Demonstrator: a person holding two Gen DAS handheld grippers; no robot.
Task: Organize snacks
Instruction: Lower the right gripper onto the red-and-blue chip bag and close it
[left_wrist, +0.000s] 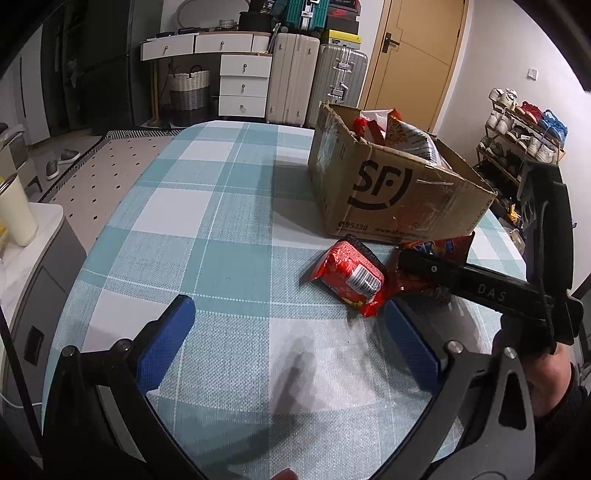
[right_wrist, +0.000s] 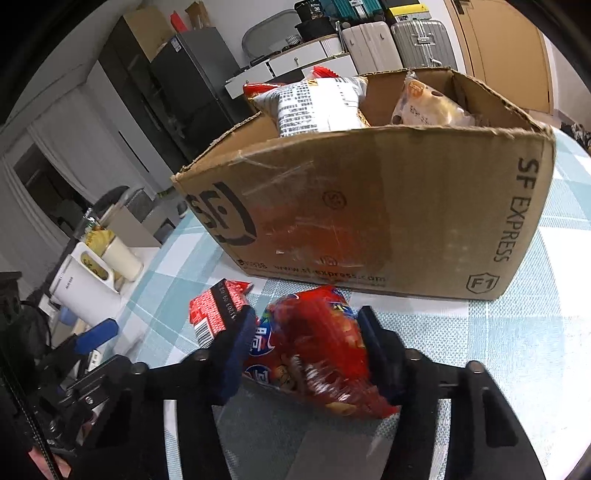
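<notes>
While clamping red snack bag (right_wrist: 317, 350), right gripper (right_wrist: 306, 343).

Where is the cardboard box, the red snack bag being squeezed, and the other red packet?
cardboard box (right_wrist: 388, 206), right wrist view, front wall.
red snack bag (right_wrist: 314, 343), right wrist view, crinkled middle.
red packet (left_wrist: 347, 269), left wrist view, top face.

Red crinkly snack bag (right_wrist: 317, 354) lying at 6 o'clock before open cardboard box (right_wrist: 369, 221); red wrapped pack (right_wrist: 218, 314) sitting at its 9 o'clock.
</notes>
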